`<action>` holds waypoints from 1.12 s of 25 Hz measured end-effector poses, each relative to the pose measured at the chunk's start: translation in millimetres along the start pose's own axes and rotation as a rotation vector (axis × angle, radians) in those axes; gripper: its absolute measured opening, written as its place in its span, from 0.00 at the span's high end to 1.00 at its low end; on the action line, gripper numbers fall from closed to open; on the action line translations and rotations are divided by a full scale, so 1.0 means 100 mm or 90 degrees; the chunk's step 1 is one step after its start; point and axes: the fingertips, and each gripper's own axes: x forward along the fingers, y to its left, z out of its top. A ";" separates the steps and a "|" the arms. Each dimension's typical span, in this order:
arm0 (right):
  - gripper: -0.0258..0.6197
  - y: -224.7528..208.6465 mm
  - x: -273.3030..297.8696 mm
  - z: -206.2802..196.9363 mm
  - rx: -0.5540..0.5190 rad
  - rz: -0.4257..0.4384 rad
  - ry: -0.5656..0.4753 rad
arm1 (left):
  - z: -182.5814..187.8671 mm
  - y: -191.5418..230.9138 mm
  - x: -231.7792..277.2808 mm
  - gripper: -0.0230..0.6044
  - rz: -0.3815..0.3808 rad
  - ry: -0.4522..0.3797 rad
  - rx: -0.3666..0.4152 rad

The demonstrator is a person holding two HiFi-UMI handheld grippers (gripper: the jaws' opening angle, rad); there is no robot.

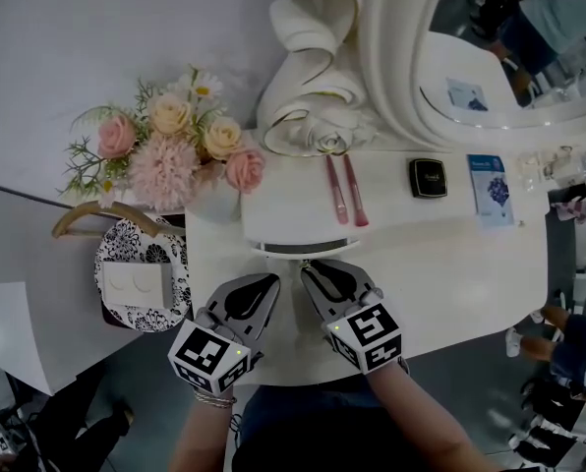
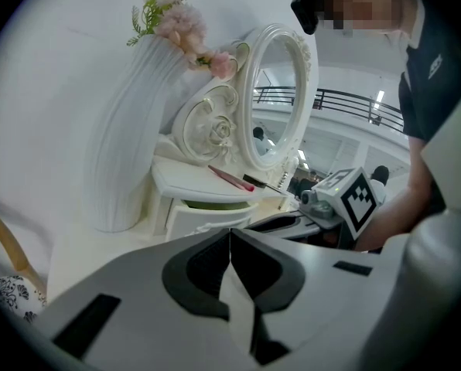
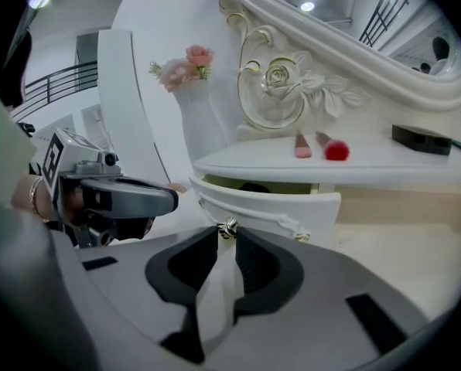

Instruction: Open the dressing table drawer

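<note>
The white dressing table carries a small raised shelf unit with a curved white drawer. The drawer stands a little way out, and its greenish inside shows above the front. A small metal knob sits on the drawer front. My right gripper is shut on that knob, its tips at the drawer front. My left gripper hovers just left of it over the table top, shut with nothing in it. From the left gripper view the drawer lies ahead.
Two pink brushes lie on the shelf. A black compact and a blue booklet sit to the right. A white vase of flowers stands at the left, the oval mirror behind. A floral-patterned stool is beside the table.
</note>
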 end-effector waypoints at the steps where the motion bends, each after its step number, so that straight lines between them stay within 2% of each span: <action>1: 0.82 0.01 -0.01 -0.01 -0.001 0.001 0.001 | 0.00 -0.01 0.00 0.93 0.000 0.000 0.001; 20: 0.82 0.13 -0.12 -0.16 -0.025 0.003 0.032 | -0.06 -0.10 -0.06 0.93 -0.010 -0.006 -0.002; 28: 0.82 0.13 -0.13 -0.17 0.010 -0.009 0.024 | -0.08 -0.09 -0.12 0.93 -0.011 -0.005 0.003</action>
